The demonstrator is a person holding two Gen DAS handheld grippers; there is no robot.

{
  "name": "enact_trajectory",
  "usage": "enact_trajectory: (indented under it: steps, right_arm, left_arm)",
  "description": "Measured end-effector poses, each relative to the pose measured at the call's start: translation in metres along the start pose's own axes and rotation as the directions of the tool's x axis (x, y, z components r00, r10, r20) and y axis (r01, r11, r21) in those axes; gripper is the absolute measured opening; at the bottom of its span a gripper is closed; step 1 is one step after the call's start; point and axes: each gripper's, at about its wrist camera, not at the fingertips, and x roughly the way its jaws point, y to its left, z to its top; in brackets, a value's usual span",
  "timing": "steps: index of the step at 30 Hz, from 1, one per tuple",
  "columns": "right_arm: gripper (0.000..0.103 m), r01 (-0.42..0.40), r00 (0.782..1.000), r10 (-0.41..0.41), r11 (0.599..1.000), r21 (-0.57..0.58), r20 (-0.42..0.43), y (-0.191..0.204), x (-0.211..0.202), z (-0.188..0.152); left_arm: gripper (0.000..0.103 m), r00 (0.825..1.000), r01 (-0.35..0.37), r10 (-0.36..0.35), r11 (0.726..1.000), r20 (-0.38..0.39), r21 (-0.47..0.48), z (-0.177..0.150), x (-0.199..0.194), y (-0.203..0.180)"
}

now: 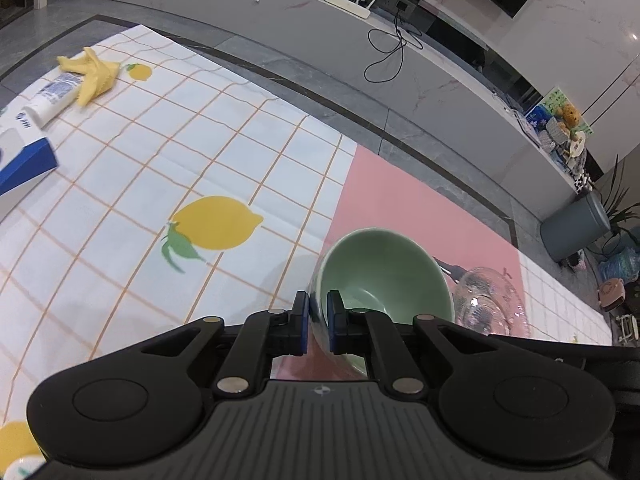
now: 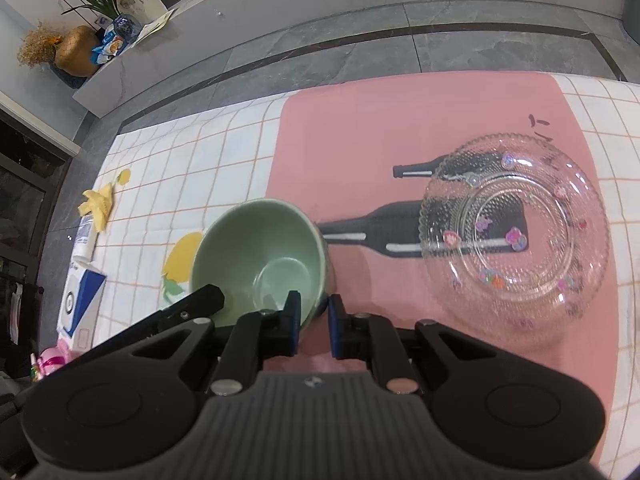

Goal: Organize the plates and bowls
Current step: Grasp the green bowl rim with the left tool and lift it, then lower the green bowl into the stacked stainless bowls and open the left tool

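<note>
A pale green bowl (image 1: 384, 268) stands at the seam between the lemon-print cloth and the pink mat (image 1: 400, 200). My left gripper (image 1: 318, 322) is shut on its near-left rim, one pad outside the wall and one inside. In the right wrist view the same green bowl (image 2: 260, 256) is gripped by my right gripper (image 2: 314, 320), which is shut on the near-right rim. The left gripper's black finger (image 2: 192, 304) shows at the bowl's left side. A clear patterned glass plate (image 2: 516, 228) lies on the pink mat to the right of the bowl, apart from it; the same glass plate (image 1: 492, 300) sits just behind the bowl in the left wrist view.
A yellow cloth (image 1: 94, 74), a white tube (image 1: 52, 98) and a blue-and-white box (image 1: 24, 168) lie at the far left of the checked tablecloth (image 1: 160, 152). Grey floor and a long marble shelf (image 1: 320, 32) run beyond the table's far edge.
</note>
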Motion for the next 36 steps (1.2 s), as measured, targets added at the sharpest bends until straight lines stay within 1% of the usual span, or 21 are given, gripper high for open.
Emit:
enact_trajectory:
  steps: [5,9,11,16,21,24,28,31,36]
  right_arm:
    - [0.012,-0.019,1.000,0.020,1.000,-0.025,0.020,0.011,-0.035,-0.020]
    - [0.012,-0.039,0.998,0.041,0.999,-0.038,0.045,0.018,-0.072,-0.044]
    - [0.012,-0.047,0.997,0.049,0.998,-0.038,0.059,0.019,-0.092,-0.058]
    - [0.012,-0.067,0.992,0.071,0.997,-0.040,0.100,0.017,-0.141,-0.099]
    - [0.012,-0.097,0.987,0.101,0.995,-0.031,0.129,0.010,-0.181,-0.143]
    - [0.012,-0.103,0.983,0.107,0.994,-0.035,0.151,0.004,-0.199,-0.169]
    - [0.012,-0.094,0.980,0.097,0.995,-0.022,0.176,-0.007,-0.214,-0.202]
    - [0.012,-0.104,0.980,0.100,0.995,0.012,0.172,-0.022,-0.218,-0.219]
    - [0.012,-0.112,0.983,0.101,0.991,0.068,0.150,-0.044,-0.213,-0.239]
  left_arm:
    - [0.009,0.999,-0.003,0.003,1.000,0.032,0.000,-0.010,-0.041,-0.007]
    - [0.009,0.998,-0.001,0.000,1.000,0.068,0.007,-0.026,-0.083,-0.014]
    - [0.009,0.997,0.001,-0.002,1.000,0.081,0.009,-0.034,-0.102,-0.017]
    - [0.010,0.994,0.035,-0.033,0.999,0.102,-0.014,-0.061,-0.146,-0.020]
    - [0.010,0.992,0.053,-0.051,0.999,0.120,-0.014,-0.093,-0.181,-0.023]
    - [0.010,0.991,0.067,-0.064,0.998,0.114,-0.020,-0.113,-0.193,-0.022]
    - [0.010,0.992,0.087,-0.083,0.996,0.090,-0.034,-0.138,-0.198,-0.019]
    - [0.010,0.994,0.091,-0.088,0.995,0.067,-0.032,-0.154,-0.196,-0.018]
    - [0.010,0.996,0.094,-0.094,0.995,0.009,-0.040,-0.178,-0.184,-0.014]
